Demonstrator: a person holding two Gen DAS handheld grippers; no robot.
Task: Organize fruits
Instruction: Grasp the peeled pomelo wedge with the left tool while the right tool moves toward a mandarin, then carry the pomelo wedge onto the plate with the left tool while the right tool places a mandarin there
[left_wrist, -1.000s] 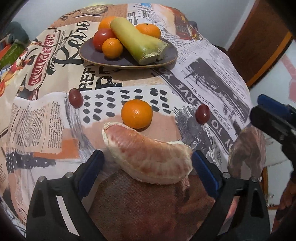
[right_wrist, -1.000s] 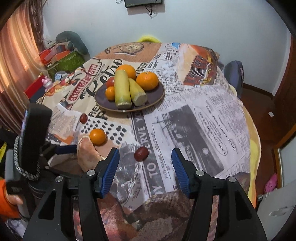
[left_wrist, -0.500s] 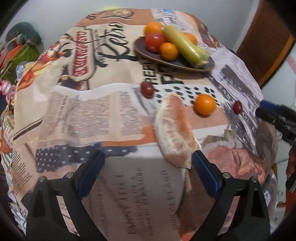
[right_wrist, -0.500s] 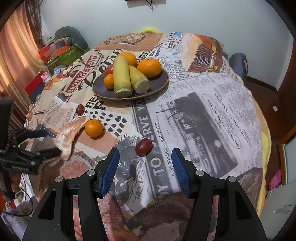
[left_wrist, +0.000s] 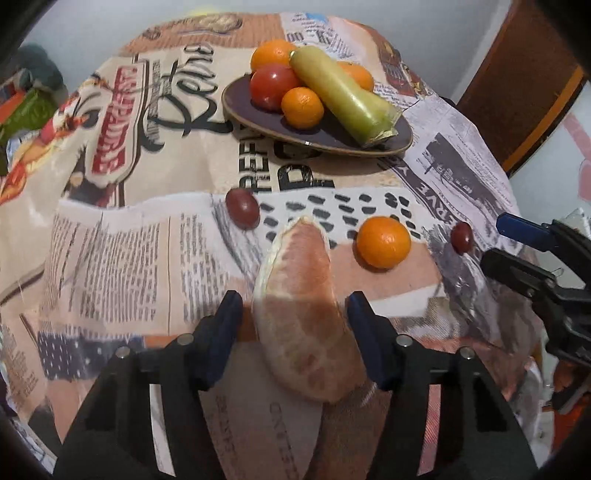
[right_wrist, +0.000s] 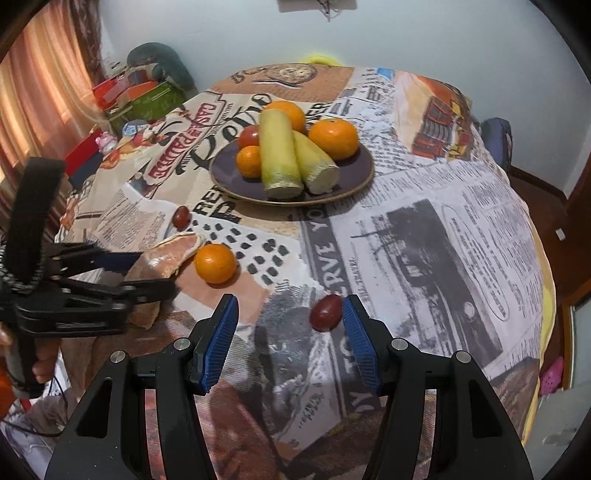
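Note:
A large peeled pomelo segment (left_wrist: 303, 314) lies on the printed tablecloth between the fingers of my left gripper (left_wrist: 293, 328), which is open around it with gaps on both sides. It also shows in the right wrist view (right_wrist: 166, 254). My right gripper (right_wrist: 290, 325) is open, with a dark red grape (right_wrist: 325, 312) just inside its right finger. A loose mandarin (left_wrist: 383, 242) and a second grape (left_wrist: 242, 208) lie nearby. A dark plate (right_wrist: 354, 177) holds oranges, a tomato and two corn cobs (right_wrist: 280, 155).
The round table's edge drops off to the right toward a wooden floor (right_wrist: 546, 199). Boxes and clutter (right_wrist: 140, 96) stand beyond the far left edge by a curtain. The other gripper (left_wrist: 543, 258) shows at the right of the left wrist view.
My left gripper has swung around and closed in over the pomelo segment, which now lies lengthwise between its narrowed fingers. My right gripper has moved forward so the grape sits by its right finger.

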